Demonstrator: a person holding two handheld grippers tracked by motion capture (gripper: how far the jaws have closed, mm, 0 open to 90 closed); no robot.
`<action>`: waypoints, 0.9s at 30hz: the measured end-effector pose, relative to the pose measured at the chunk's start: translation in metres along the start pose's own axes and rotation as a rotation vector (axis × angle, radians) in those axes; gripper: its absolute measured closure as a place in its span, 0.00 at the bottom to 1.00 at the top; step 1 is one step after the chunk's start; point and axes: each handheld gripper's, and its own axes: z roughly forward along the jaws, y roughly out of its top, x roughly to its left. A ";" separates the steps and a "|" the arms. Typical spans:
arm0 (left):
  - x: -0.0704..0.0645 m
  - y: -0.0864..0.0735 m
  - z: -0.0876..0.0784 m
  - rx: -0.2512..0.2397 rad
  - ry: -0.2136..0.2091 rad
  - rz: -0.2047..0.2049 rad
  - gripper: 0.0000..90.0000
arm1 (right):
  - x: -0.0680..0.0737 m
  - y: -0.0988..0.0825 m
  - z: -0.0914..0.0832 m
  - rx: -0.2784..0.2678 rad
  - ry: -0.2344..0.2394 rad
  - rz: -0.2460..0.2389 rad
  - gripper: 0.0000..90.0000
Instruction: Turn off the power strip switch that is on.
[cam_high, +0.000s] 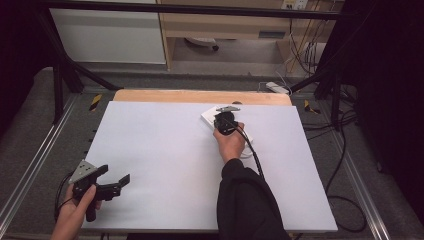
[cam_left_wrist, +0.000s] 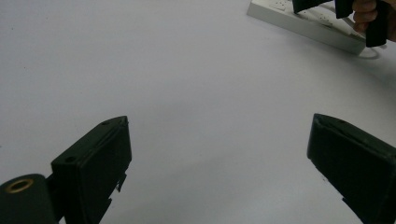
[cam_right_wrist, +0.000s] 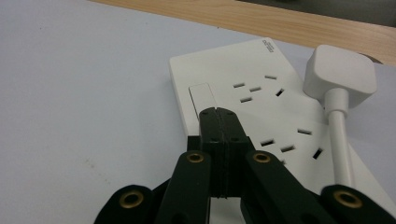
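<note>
1. A white power strip (cam_right_wrist: 261, 107) lies flat on the white table top (cam_high: 165, 150), toward the far edge where a strip of bare wood (cam_high: 200, 96) shows. Every place below is told from this power strip.
2. The right gripper (cam_right_wrist: 218, 116) is over the power strip, held in the right hand (cam_high: 230, 142). Its two black jaws are pressed together with nothing between them, and their joined tips sit at the near end of the strip's rectangular rocker switch (cam_right_wrist: 201, 95). Whether the tips actually touch the switch, I cannot tell.
3. Beyond the switch, the strip's face carries rows of socket slots (cam_right_wrist: 254, 88). A white plug (cam_right_wrist: 340, 74) stands at the strip's far corner, on the side away from the switch, and its white cord (cam_right_wrist: 341, 140) runs back along that edge of the strip.
4. In the high view the right hand and dark sleeve (cam_high: 247, 200) reach out to the strip from the near edge of the table, and the gripper's black cable (cam_high: 252, 150) trails back along the forearm.
5. The left gripper (cam_high: 114, 177) is well apart from the power strip, at the near left corner of the table, held in the left hand (cam_high: 75, 210). Its jaws stand wide apart and empty, with bare table between them.
6. From the left gripper view, the power strip (cam_left_wrist: 303, 21) lies far off at the upper right, with the right hand (cam_left_wrist: 364, 11) above it.
</note>
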 end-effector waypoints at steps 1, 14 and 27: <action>0.000 0.000 0.000 0.000 0.000 0.000 0.07 | 0.000 0.000 0.000 0.000 0.000 0.000 1.00; 0.000 0.000 0.000 0.000 -0.001 0.001 0.07 | 0.001 0.000 0.002 0.010 0.003 -0.004 1.00; 0.001 0.000 0.000 -0.003 0.000 0.000 0.07 | 0.002 0.000 0.001 0.013 0.015 -0.001 1.00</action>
